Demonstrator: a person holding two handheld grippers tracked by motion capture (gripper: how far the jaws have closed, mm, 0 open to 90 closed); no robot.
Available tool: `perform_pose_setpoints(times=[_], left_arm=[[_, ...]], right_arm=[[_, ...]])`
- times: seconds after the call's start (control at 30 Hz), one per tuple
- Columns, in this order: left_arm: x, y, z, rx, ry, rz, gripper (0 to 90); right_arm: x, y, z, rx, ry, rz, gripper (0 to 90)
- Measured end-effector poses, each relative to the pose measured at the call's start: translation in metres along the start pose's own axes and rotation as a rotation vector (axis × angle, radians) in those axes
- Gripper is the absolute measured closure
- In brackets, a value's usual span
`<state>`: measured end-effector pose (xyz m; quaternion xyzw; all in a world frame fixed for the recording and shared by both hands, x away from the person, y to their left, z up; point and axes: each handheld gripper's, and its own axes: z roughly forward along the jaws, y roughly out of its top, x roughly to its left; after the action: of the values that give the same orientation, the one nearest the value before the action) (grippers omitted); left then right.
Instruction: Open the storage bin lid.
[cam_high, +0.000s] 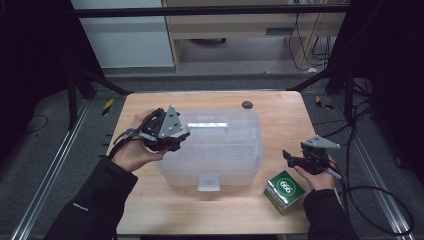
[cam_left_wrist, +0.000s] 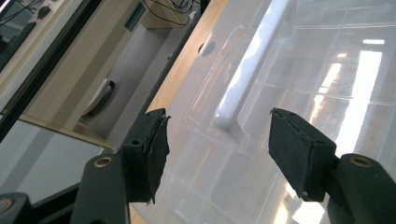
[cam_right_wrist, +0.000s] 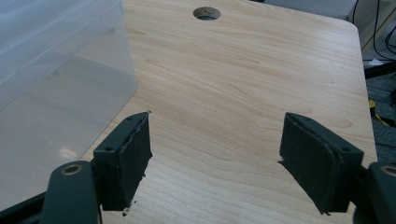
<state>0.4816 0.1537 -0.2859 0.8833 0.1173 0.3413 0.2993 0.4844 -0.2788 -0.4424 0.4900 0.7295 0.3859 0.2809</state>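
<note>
The clear plastic storage box (cam_high: 212, 150) is sitting mid-table. I am holding my left gripper (cam_high: 181, 134) over the box's left lid edge, jaws gaping astride its white handle (cam_left_wrist: 243, 79), untouched. My right gripper (cam_high: 289, 157) is hovering right of the box, jaws wide, empty.

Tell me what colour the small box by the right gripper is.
Green with a white ring around its round label, the small box shows best in the high view.

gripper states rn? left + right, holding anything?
Left gripper: jaws open, holding nothing, over the clear storage box near its lid handle.
Right gripper: jaws open, holding nothing, over bare table beside the box.
</note>
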Motion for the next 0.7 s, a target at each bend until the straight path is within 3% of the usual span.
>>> perform_pose_setpoints(times=[0.7], left_arm=[[-0.005,0.015,0.016,0.049,0.016,0.094,38.7]], right_arm=[[0.000,0.000,0.001,0.005,0.008,0.001,25.5]])
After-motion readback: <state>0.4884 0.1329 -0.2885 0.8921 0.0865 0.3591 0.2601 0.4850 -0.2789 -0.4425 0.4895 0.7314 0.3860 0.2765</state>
